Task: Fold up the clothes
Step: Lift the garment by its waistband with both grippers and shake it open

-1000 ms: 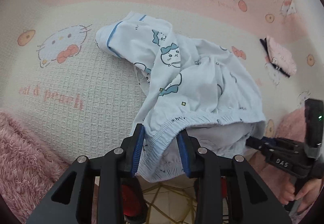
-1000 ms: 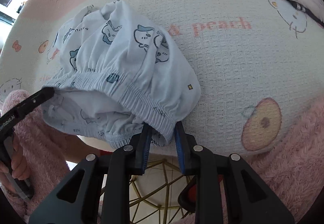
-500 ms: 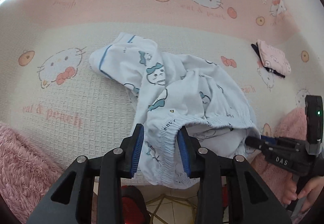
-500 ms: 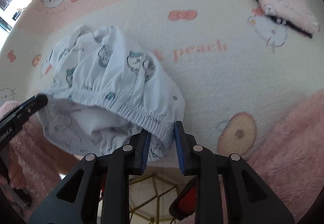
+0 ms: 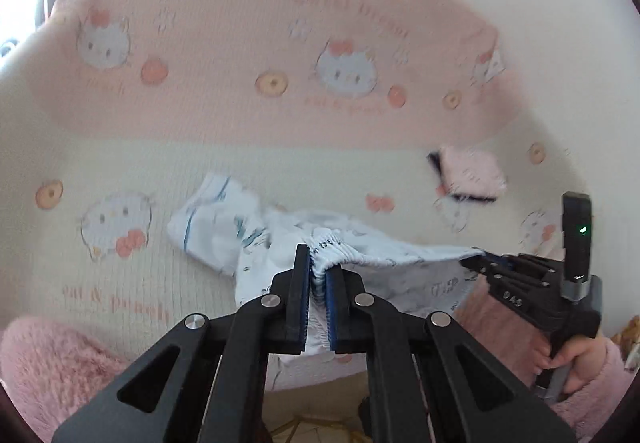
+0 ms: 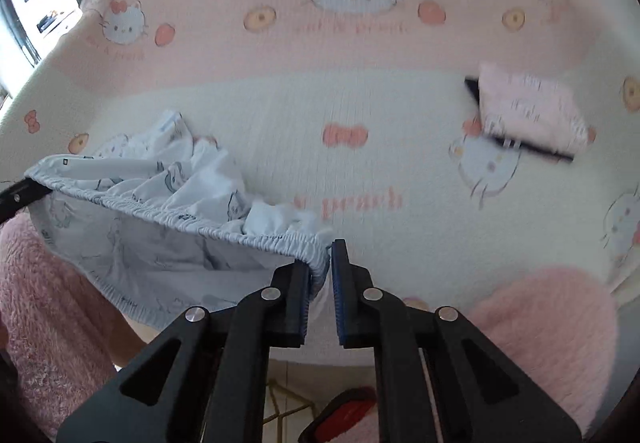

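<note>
Pale blue cat-print shorts (image 5: 224,231) hang by their elastic waistband, stretched between both grippers above the cream cover; the leg end still trails on the cover. My left gripper (image 5: 318,255) has its jaws closing, with the bunched waistband pressed between the blue pads. My right gripper (image 6: 322,251) pinches the waistband's other end, jaws closing tight on the cloth. In the left wrist view the right gripper (image 5: 476,257) shows at the right, a hand (image 5: 576,359) on its handle. The left gripper's tip (image 6: 24,191) and the shorts (image 6: 180,179) also show in the right wrist view.
A cream and pink cat-print cover (image 6: 400,115) spreads under everything. A folded pink garment (image 5: 470,173) lies at the back right, also the pink garment (image 6: 528,107) in the right view. Fluffy pink sleeves (image 5: 48,355) flank the near edge; tiled floor lies below.
Both grippers have closed on the waistband and risen, lifting it off the cover and pulling it taut between them. The cover now looks farther away, and the picture is motion-blurred.
</note>
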Demonstrator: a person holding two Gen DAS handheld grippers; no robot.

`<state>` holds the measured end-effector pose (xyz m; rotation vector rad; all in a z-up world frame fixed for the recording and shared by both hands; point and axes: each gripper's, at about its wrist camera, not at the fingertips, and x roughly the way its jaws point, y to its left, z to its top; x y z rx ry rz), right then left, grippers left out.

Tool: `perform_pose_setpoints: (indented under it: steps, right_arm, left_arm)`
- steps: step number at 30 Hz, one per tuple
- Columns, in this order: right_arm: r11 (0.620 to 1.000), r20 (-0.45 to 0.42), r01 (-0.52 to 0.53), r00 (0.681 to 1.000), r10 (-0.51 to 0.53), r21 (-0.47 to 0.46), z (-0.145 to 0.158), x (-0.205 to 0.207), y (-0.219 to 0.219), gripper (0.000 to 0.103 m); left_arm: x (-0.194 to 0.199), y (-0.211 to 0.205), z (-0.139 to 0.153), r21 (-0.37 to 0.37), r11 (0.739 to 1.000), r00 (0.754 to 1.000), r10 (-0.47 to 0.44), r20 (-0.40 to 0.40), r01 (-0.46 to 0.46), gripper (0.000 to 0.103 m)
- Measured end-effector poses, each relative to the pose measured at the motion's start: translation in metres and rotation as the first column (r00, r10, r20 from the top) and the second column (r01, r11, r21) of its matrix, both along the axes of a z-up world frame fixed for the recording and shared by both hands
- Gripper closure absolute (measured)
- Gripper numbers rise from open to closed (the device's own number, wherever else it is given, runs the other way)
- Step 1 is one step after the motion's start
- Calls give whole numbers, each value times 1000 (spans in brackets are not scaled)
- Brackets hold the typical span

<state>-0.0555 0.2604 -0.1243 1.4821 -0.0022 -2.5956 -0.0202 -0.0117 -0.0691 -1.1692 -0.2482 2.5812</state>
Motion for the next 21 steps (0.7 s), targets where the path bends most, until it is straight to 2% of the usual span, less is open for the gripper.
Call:
perform_pose_setpoints:
  steps: [2,4,6,9,10,12,14,17,19,21]
  right_arm:
    - [1000,-77,-28,997,27,-13,35,-1,-3,94]
    - [994,-40,-86,996,83,-74,36,-2,-16,93]
    - [981,-1,-139,990,141,-136,34,-4,-29,89]
    - [965,222,-145,956,194,-217,-44,-6,-55,88]
    - [957,276,-136,939,207,-257,-66,-4,-62,88]
    - [943,329,-133,914,236,-306,-87,-1,-71,88]
    - [954,302,-185,919,253,-236,-84,-4,-82,88]
    - [979,210,-161,960,185,-126,-63,-18,-73,91]
    - [990,140,-119,982,129,-79,-38,-38,-56,92]
    - [994,57,-85,994,89,-64,4,-66,-34,93]
  left_arm:
    - [5,0,43,24,1000,995,-13,-103,15,96]
    - [12,-6,72,52,999,985,-4,-172,13,96]
    - [14,-9,79,77,997,984,14,-175,0,96]
    - [13,-7,72,115,993,992,6,-129,9,96]
    - [12,-5,67,122,992,995,-6,-101,19,96]
    - [15,1,58,112,994,996,-9,-90,19,96]
    - [22,5,59,92,995,993,-22,-118,33,96]
    - [21,-2,69,50,999,987,-3,-158,11,96]
    - [6,-12,68,32,999,991,17,-134,-12,96]
    - [-20,-23,67,-1,999,995,38,-97,-38,96]
